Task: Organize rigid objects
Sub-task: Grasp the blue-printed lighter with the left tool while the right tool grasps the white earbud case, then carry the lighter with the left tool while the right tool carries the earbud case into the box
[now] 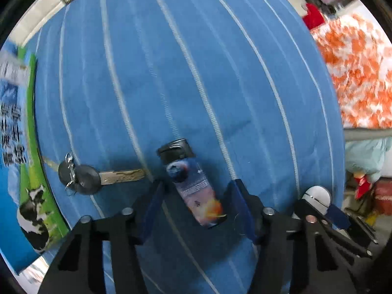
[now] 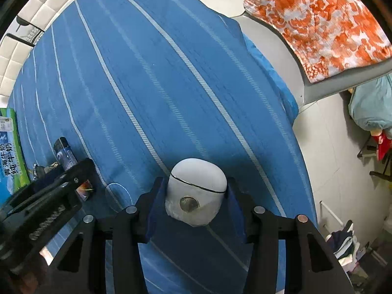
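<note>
Below both tools we see the blue striped bedsheet [image 1: 196, 73], which covers most of each view and carries every task item. Beyond its far edge lies an orange-and-white patterned cloth [image 2: 318, 24]. At the left edge of the sheet rests a green-and-blue milk carton [image 1: 22, 147], printed with a cow.

Next in size, our right gripper [image 2: 194, 191] points down at the sheet, and its blue pads bracket a white rounded case [image 2: 197, 191]. Both pads touch the sides of the case, so we read this as a grip on the case, which sits on the sheet.

Our left gripper [image 1: 196, 191] also points down. Its jaws stand at a moderate width on either side of a small bottle [image 1: 191, 183] with a black cap and a printed label. The bottle lies on its side between the pads, tilted, and clear gaps show on both sides, so the pads do not press on it.

Just left of the bottle, a key [image 1: 98, 177] with a round black head and a metal ring lies flat on the sheet, its blade pointing toward the bottle.
</note>
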The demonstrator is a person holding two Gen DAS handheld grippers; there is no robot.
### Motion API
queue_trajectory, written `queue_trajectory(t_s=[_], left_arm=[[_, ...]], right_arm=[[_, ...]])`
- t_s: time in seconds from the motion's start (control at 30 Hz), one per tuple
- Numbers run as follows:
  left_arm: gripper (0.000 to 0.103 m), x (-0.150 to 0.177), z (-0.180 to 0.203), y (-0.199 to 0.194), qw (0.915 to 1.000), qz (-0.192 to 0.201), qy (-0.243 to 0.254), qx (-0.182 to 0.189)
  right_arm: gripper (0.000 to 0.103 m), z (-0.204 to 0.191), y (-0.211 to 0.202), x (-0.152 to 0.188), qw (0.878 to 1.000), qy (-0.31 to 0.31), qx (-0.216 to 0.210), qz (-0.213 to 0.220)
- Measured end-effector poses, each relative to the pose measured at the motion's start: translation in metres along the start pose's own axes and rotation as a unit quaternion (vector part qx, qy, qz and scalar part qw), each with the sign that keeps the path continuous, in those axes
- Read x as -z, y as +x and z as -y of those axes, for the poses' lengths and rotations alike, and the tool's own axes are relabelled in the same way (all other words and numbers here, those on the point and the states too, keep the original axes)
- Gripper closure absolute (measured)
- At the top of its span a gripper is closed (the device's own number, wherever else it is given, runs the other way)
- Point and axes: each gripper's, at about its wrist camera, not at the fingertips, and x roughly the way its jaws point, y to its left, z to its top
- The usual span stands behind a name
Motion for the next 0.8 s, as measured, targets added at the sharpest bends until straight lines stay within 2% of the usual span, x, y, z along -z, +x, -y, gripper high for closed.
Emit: queue_trajectory(t_s=[0.03,0.1,0.13,0.4,0.6,0.8], left_arm=[[0.066,0.0,0.006,-0.002,0.9997,0.006,0.011,-0.019],[0.078,0.001,0.011,-0.004,0.9994,0.016,0.022,-0.019],[0.081,0.002,0.009,-0.006,0.9996,0.015,0.02,-0.016],[0.081,0.017,-0.013,-0.023,0.9997,0.022,0.011,0.002],[0.081,0.029,-0.019,-0.057,0.9981,0.058,0.019,0.015],[0.081,0.043,-0.04,-0.102,0.994,0.101,0.013,0.039]], right_arm=[[0.052,-0.002,0.0,0.0,1.0,-0.005,0.005,0.003],[0.052,-0.007,-0.002,0.003,1.0,-0.014,0.012,0.006],[0.053,-0.011,-0.004,0.005,1.0,-0.018,0.013,0.007],[0.054,-0.036,-0.02,0.02,0.999,-0.032,-0.002,0.026],[0.054,-0.049,-0.047,0.031,0.998,-0.049,-0.018,0.047],[0.055,-0.071,-0.093,0.044,0.993,-0.073,-0.044,0.081]])
